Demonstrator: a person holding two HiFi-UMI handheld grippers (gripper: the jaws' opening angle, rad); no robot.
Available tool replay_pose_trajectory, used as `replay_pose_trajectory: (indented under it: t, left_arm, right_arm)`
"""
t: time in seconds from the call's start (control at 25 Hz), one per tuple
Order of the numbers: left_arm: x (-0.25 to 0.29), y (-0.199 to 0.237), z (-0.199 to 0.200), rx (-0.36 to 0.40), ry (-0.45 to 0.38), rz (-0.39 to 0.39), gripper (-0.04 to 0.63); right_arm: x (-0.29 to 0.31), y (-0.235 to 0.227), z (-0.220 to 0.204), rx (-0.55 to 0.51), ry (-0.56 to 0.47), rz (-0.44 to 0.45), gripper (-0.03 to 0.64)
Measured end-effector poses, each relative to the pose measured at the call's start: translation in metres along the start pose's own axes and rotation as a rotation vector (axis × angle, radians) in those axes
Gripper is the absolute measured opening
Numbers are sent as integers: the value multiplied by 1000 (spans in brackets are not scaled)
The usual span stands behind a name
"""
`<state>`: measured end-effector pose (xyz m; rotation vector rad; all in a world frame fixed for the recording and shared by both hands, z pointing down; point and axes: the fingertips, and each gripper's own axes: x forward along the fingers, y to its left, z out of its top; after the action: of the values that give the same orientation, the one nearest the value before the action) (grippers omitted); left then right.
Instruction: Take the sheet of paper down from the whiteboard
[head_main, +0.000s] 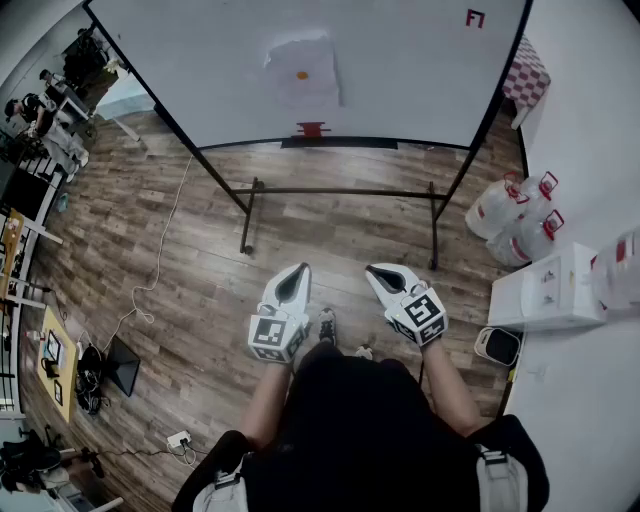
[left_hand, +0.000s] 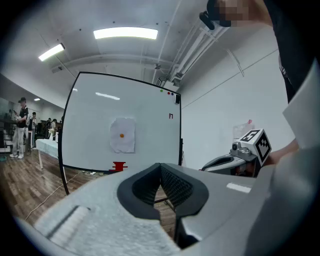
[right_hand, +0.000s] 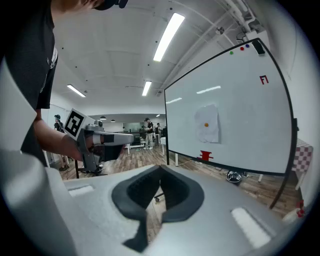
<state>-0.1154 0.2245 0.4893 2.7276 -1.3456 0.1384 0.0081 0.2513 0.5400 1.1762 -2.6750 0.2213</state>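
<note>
The left gripper (left_hand: 160, 169) was closed, its two black pads meeting at the tip with nothing between them. The right gripper (right_hand: 160, 172) looked the same, jaws together and empty. In the head view both were held side by side at lower centre of the frame, in front of the person's dark-clad body, pointing up the picture toward the whiteboard (head_main: 400, 70) and well apart from it.

The sheet of paper (head_main: 302, 70) hung on the whiteboard, at upper centre of the head view, pinned by a small orange dot (head_main: 302, 74) near its middle, its edges slightly crumpled. Directly beneath it, on the board's bottom ledge, sat a small red object (head_main: 312, 129), too small to identify, possibly a clip or an eraser. A red mark (head_main: 474, 18) showed at the board's upper right corner.

The board stood on a black frame stand (head_main: 340, 190) over a wood-plank floor (head_main: 200, 260). A pale cable (head_main: 165, 240) ran across the floor on the left side of the frame. White jugs with red handles (head_main: 515, 215) clustered at the right edge beside a white cabinet (head_main: 545, 290), and a checked cloth (head_main: 525, 75) showed at upper right. People (head_main: 40, 95) stood among desks at far upper left.
</note>
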Motion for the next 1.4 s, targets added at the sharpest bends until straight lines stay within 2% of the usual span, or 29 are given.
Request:
replay_pose_trajectory:
  t: [0.24, 0.48, 0.6, 0.96, 1.4]
  left_arm:
    - [1, -4, -8, 27, -15, -33, 11]
    - [-1, -6, -12, 47, -2, -33, 11]
    - [0, -7, -13, 44, -6, -29, 11]
    - [0, -14, -12, 44, -15, -11, 11]
    - [22, -23, -22, 23, 1, -42, 11]
  right_arm:
    - [-1, 1, -4, -5, 9, -2, 3]
    - [-4, 4, -1, 12, -9, 15, 3]
    - [-7, 4, -1, 28, -21, 19, 3]
    - [-14, -1, -3, -9, -7, 18, 3]
    - [-15, -19, -16, 0, 25, -6, 3]
